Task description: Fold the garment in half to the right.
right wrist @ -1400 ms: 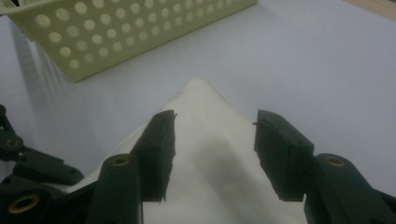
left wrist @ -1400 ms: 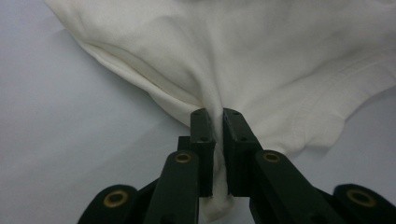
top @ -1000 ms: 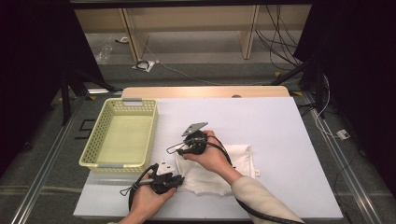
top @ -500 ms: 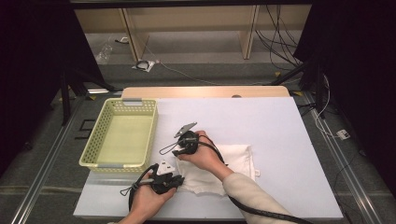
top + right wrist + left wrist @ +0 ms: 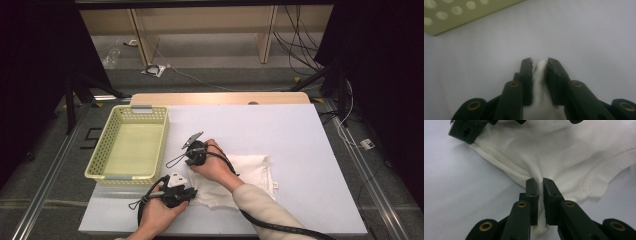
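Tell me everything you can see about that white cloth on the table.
The white cloth looks like a soft knit garment, folded and lying flat near the table's front, right of the yellow basket and apart from it. A stitched hem curves along one edge, and a small tag sticks out at its right side. The left claw pinches a bunched fold at its near-left corner; the right claw, just closing, has its far-left edge between the pads.

The right gripper (image 5: 539,66) shows its 2 black jaws rising from the bottom edge, pinched on a fold of white cloth (image 5: 539,85) that fills the narrow gap between them; they have just been closing. Beyond lies the pale counter (image 5: 579,32). A corner of a yellow-green perforated basket (image 5: 454,15) sits upper left.
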{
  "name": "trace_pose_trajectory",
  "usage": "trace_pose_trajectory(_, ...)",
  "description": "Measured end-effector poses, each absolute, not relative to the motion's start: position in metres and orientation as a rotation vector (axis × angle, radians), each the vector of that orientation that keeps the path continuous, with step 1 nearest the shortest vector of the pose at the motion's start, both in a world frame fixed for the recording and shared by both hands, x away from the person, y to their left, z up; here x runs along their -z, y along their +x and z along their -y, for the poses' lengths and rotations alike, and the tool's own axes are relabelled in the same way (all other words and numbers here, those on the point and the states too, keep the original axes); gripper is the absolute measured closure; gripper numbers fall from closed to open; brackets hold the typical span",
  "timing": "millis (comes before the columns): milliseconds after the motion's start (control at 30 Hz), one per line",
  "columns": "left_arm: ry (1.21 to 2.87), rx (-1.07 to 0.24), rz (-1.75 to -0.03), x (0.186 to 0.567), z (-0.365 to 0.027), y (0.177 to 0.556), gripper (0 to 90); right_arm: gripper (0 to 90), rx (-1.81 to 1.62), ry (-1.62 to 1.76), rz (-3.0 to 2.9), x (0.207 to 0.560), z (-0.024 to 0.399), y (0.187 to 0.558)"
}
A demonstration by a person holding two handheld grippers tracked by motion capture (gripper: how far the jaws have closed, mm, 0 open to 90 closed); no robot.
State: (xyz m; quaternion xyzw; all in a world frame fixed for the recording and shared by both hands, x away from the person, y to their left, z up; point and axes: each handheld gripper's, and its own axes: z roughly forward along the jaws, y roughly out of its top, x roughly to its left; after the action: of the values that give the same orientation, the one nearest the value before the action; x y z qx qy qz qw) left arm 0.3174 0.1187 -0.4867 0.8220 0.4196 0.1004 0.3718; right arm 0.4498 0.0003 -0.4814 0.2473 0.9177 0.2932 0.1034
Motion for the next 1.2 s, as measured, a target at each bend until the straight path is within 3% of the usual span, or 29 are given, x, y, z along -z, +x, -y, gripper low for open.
trace_pose_trajectory(300,2.105,-0.257,-1.076,0.486,-0.119,0.318,83.0,86.1,-0.851,0.750,-2.700,0.481,-0.002,0.450)
trace_pose_trajectory(1200,2.036,-0.285,-1.091,0.470,-0.132,0.317,83.1,87.1,-0.956,0.803,-2.657,0.462,-0.006,0.454)
